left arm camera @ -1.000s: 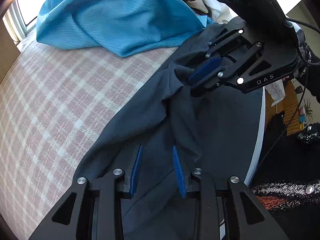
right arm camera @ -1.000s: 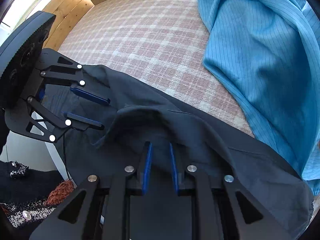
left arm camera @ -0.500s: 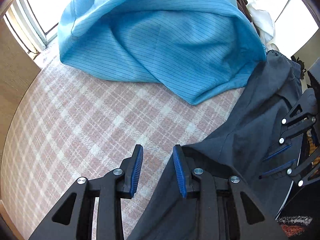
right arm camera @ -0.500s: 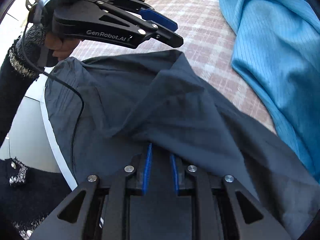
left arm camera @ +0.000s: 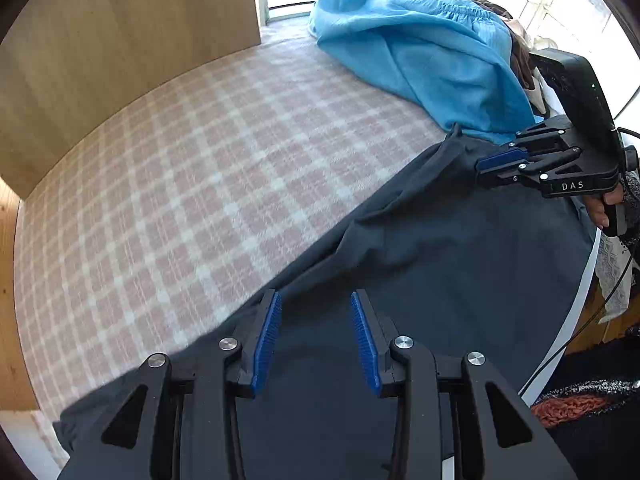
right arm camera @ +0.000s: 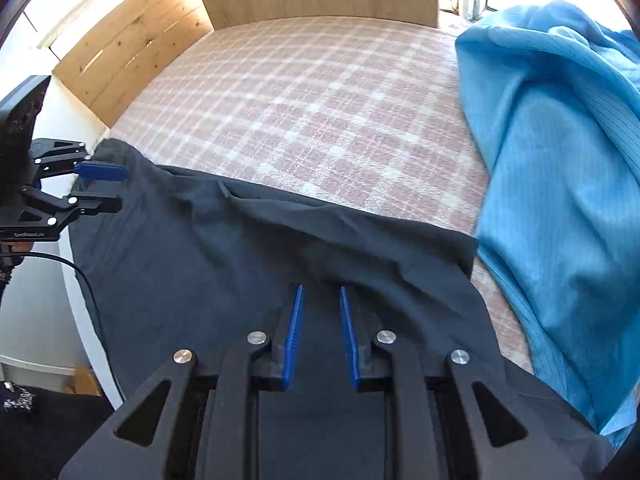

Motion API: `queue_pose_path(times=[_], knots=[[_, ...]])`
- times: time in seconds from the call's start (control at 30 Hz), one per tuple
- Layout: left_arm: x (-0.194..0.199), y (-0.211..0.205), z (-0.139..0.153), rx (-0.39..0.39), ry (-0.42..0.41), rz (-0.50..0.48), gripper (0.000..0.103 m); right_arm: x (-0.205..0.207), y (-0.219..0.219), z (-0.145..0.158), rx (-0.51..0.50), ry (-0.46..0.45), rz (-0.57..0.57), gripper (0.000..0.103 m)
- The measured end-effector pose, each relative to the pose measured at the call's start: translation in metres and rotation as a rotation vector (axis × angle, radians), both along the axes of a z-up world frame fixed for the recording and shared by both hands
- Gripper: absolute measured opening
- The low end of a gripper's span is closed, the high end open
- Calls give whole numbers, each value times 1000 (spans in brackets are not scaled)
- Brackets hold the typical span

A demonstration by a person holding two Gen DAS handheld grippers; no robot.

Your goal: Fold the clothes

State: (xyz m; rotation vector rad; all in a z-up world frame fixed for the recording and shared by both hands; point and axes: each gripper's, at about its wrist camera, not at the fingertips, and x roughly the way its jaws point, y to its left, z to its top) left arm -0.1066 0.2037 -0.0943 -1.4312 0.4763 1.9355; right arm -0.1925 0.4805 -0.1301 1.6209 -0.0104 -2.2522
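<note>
A dark navy garment [left arm camera: 440, 280] [right arm camera: 200, 260] lies spread along the near edge of the bed. In the left wrist view my left gripper [left arm camera: 316, 300] hovers over the garment's left end. Its jaws are opening, and the cloth lies under the gap without the pads pressing it. The right wrist view shows the left gripper [right arm camera: 118, 186] at the garment's left corner. My right gripper [right arm camera: 320, 294] [left arm camera: 480, 170] is shut on the garment's right end, and creases run toward its fingers. A crumpled light blue garment [left arm camera: 420, 52] [right arm camera: 552, 160] lies at the bed's far right.
The bed has a pink and white plaid cover [left arm camera: 200, 180] [right arm camera: 320, 100]. Wooden panels [left arm camera: 120, 40] [right arm camera: 120, 52] wall in its far and left sides. More clothes [left arm camera: 520, 52] are heaped behind the blue garment. A hand [left arm camera: 600, 208] holds the right gripper's handle.
My left gripper has swung left along the dark garment's edge and its jaws have widened a little. The garment now lies stretched out between the two grippers. The right gripper shifted slightly.
</note>
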Motion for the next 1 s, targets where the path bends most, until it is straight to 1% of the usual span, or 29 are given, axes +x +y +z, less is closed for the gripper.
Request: queue_pose_path(times=[0.03,0.07,0.1,0.17,0.23,0.3,0.37,0.4,0.43,0.47,0.5,0.57,0.67,0.77,0.8,0.83,0.87,0.93,1.0], knots=[[7,-15,-6,11,-20,40,35,-5,-4,-6,18,-15,1,19],[15,-30,-12,22,-40,79,35,-8,-2,-7,4,-20,-15,19],[20,-46,-17,16,-48,115,35,-12,1,-8,-7,-28,-32,21],[27,-85,-24,-23,-44,178,35,-15,7,-10,4,-60,-63,21],[29,-131,-25,-76,-12,247,35,-13,14,-9,8,-59,-110,21],[24,-186,-20,-92,-2,337,35,-7,16,-6,19,-62,-145,21],[16,-238,-14,-114,25,426,36,0,13,-1,39,-61,-169,21],[11,-260,-12,-118,35,454,37,2,7,3,52,-56,-175,21],[5,-276,-12,-114,35,469,41,4,0,7,66,-52,-181,22],[0,-292,-12,-110,34,482,45,6,-5,8,80,-50,-191,22],[-6,-302,-14,-99,22,487,46,7,-10,9,86,-52,-196,23],[-14,-310,-21,-80,-8,476,47,10,-22,10,96,-54,-207,23],[-19,-306,-33,-113,-13,416,47,6,-51,5,115,-53,-206,24],[-22,-300,-44,-99,-42,386,45,6,-66,0,121,-63,-205,24],[-21,-297,-48,-90,-53,372,43,5,-72,-2,123,-64,-207,24],[-20,-294,-51,-87,-59,354,28,5,-74,-4,126,-65,-211,24],[-18,-290,-52,-93,-49,335,25,5,-76,-6,129,-65,-215,24],[-13,-286,-49,-89,-14,299,23,4,-78,-9,128,-68,-227,24],[-11,-288,-42,-87,12,297,21,-2,-79,-13,132,-76,-242,24]])
